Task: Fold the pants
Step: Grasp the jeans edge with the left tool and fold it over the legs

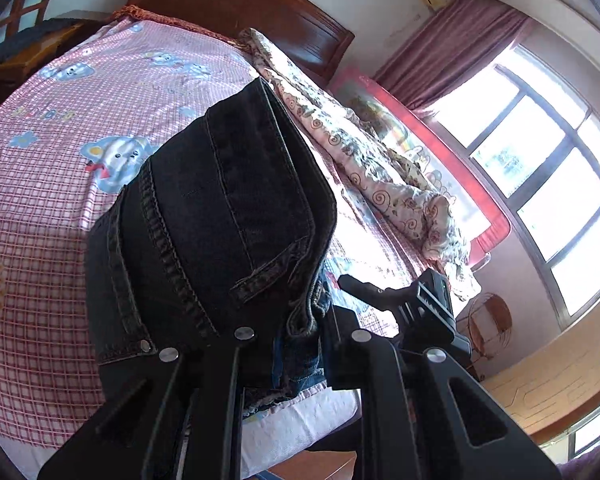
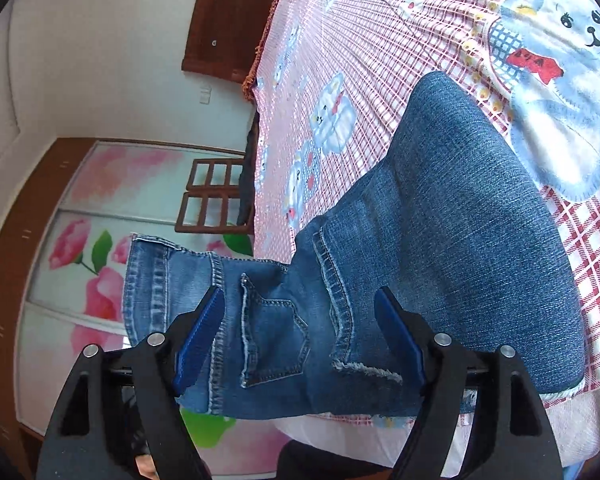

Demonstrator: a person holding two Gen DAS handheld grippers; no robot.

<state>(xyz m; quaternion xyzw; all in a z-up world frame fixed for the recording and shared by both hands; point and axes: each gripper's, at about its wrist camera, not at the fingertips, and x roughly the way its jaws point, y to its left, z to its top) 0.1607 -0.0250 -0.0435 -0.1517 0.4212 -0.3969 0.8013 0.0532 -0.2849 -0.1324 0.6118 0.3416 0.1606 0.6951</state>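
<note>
- The jeans (image 2: 472,240) lie folded near the edge of the bed (image 2: 380,40), their waistband end lifted off it.
- The left gripper (image 1: 296,344) is pinched tight on that raised waistband.
- The right gripper (image 2: 300,340) is spread wide, blue pads (image 2: 198,340) on either side of the jeans, not pressing.

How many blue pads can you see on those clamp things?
2. Both are on the right gripper: one pad at picture left of the jeans, the other at picture right. The left gripper may hide its own in the jeans.
</note>
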